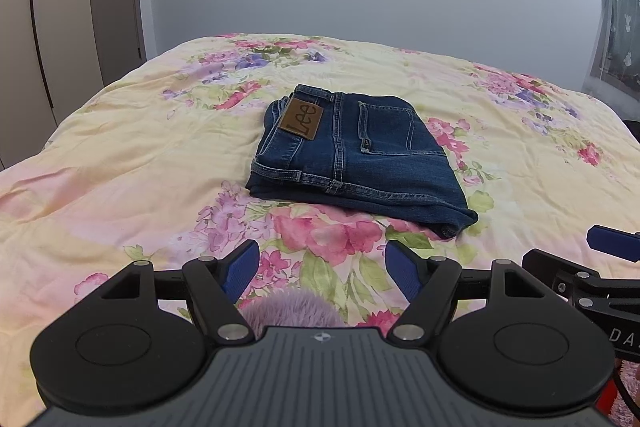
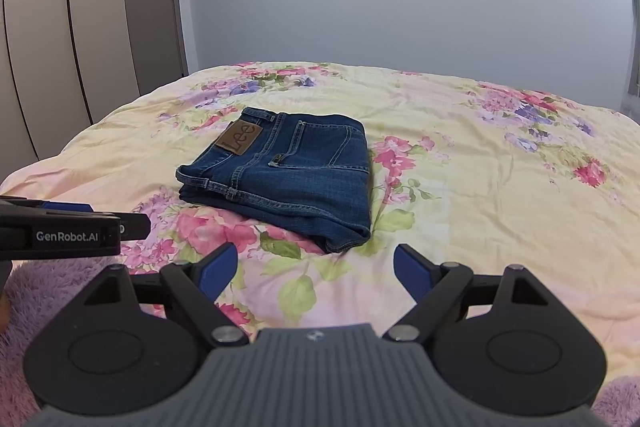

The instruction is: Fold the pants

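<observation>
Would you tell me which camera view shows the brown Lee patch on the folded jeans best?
The left wrist view: the Lee patch on the folded jeans appears larger and nearer the frame's middle, its lettering clear. The right wrist view shows the same patch smaller, off to the left, still readable.

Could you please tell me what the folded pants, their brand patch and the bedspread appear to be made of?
Pants: blue denim, shown by faded weave and contrast stitching.
Brand patch: brown, matte, probably leather or imitation.
Bedspread: soft, matte floral fabric, wrinkled, possibly cotton.
</observation>
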The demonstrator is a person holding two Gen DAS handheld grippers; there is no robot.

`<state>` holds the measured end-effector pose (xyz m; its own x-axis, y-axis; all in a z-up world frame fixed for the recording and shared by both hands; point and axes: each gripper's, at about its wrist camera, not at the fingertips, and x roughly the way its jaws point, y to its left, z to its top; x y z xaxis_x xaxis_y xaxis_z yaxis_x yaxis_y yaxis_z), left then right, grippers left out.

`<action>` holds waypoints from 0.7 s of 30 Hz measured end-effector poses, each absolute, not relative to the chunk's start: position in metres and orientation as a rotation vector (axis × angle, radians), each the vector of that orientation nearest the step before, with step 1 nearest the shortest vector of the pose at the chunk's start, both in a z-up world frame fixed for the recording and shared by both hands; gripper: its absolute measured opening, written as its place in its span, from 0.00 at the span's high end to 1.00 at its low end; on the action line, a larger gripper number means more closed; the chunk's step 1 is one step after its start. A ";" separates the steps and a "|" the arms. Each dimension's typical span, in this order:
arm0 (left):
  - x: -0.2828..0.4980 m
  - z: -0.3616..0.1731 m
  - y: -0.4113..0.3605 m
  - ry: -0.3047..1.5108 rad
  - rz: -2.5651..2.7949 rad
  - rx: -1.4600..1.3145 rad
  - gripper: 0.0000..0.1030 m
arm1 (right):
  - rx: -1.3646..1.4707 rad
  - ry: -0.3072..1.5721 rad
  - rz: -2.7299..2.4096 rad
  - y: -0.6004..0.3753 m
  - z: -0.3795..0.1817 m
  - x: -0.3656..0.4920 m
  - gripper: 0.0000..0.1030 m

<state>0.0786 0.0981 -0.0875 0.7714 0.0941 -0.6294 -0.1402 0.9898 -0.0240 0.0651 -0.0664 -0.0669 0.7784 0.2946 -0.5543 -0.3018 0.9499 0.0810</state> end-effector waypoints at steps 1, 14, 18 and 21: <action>0.079 -0.088 0.098 0.678 0.127 -0.071 0.18 | -0.013 0.597 0.321 -0.066 -0.067 0.065 0.21; 0.078 -0.087 0.098 0.678 0.127 -0.072 0.18 | -0.014 0.603 0.321 -0.067 -0.068 0.064 0.21; 0.078 -0.087 0.098 0.678 0.127 -0.071 0.18 | -0.014 0.603 0.322 -0.067 -0.068 0.064 0.21; 0.078 -0.088 0.098 0.678 0.127 -0.071 0.18 | -0.015 0.604 0.322 -0.067 -0.068 0.064 0.21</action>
